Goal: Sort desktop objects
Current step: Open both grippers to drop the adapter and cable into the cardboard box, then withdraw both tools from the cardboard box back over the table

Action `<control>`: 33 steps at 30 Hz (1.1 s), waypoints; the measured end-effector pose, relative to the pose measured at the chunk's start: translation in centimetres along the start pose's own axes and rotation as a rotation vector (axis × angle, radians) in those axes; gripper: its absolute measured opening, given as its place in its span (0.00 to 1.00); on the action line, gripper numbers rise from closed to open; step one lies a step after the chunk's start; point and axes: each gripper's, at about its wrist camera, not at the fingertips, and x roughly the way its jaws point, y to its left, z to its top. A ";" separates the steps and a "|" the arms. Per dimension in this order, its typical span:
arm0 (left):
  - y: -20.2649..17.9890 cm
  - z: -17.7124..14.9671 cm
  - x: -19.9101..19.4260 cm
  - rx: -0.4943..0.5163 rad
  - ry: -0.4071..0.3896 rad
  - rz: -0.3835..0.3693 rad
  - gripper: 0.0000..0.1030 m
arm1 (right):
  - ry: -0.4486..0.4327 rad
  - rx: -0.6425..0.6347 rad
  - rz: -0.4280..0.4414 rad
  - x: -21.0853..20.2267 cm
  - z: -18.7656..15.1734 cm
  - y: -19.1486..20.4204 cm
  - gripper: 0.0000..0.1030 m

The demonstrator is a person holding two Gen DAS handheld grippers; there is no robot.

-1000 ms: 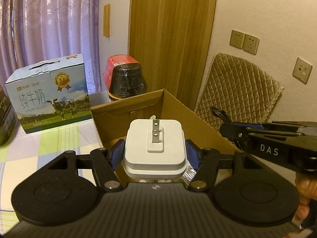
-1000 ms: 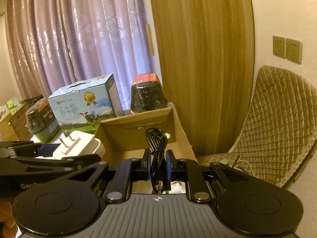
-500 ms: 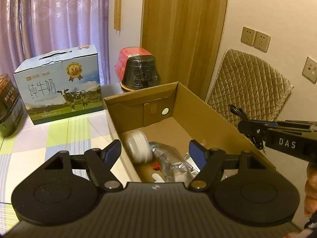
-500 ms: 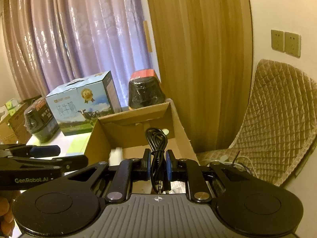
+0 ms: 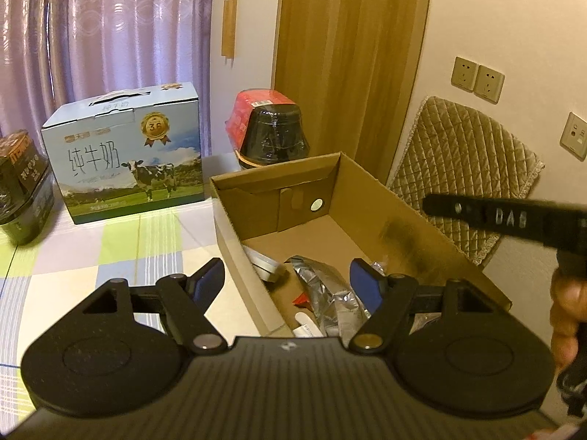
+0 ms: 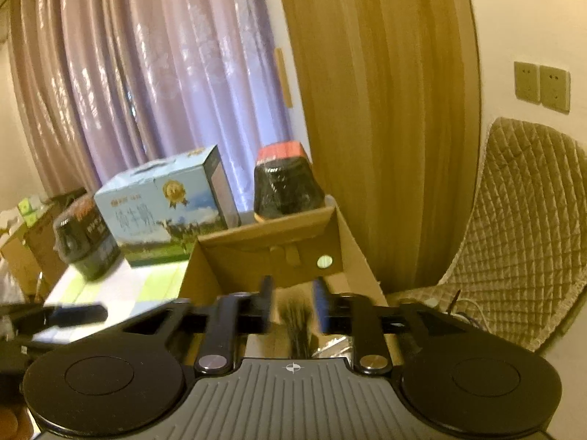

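An open cardboard box stands on the checked tablecloth. Inside it lie the white charger, partly hidden by the box's left wall, and silver foil packets. My left gripper hangs open and empty above the box's near left corner. In the right wrist view my right gripper is open over the box, and the black cable is a blurred streak below its fingers. That cable also smears against the box's right wall, under the right gripper's arm.
A blue milk carton, a black jar with a red lid and a dark pack stand behind and left of the box. A quilted chair back is to the right, beside the wall. A hand holds the right gripper.
My left gripper opened and the charger dropped into the box. The right gripper has just opened, and the cable is falling out of it toward the box.
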 end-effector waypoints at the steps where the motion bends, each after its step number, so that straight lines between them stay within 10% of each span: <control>1: 0.1 -0.1 -0.2 -0.001 0.000 0.001 0.70 | -0.009 0.010 0.002 -0.2 0.1 -0.1 0.37; 8: 0.6 -1.3 -2.1 -0.042 0.020 0.018 0.74 | -0.003 0.035 -0.022 -2.3 -1.2 -0.6 0.41; 18: -1.1 -3.9 -7.8 -0.048 0.028 0.086 0.99 | 0.058 -0.102 -0.060 -8.7 -4.0 1.9 0.94; 33: -3.8 -8.0 -15.5 -0.131 0.089 0.093 0.99 | 0.126 -0.143 -0.094 -16.6 -7.7 4.9 0.98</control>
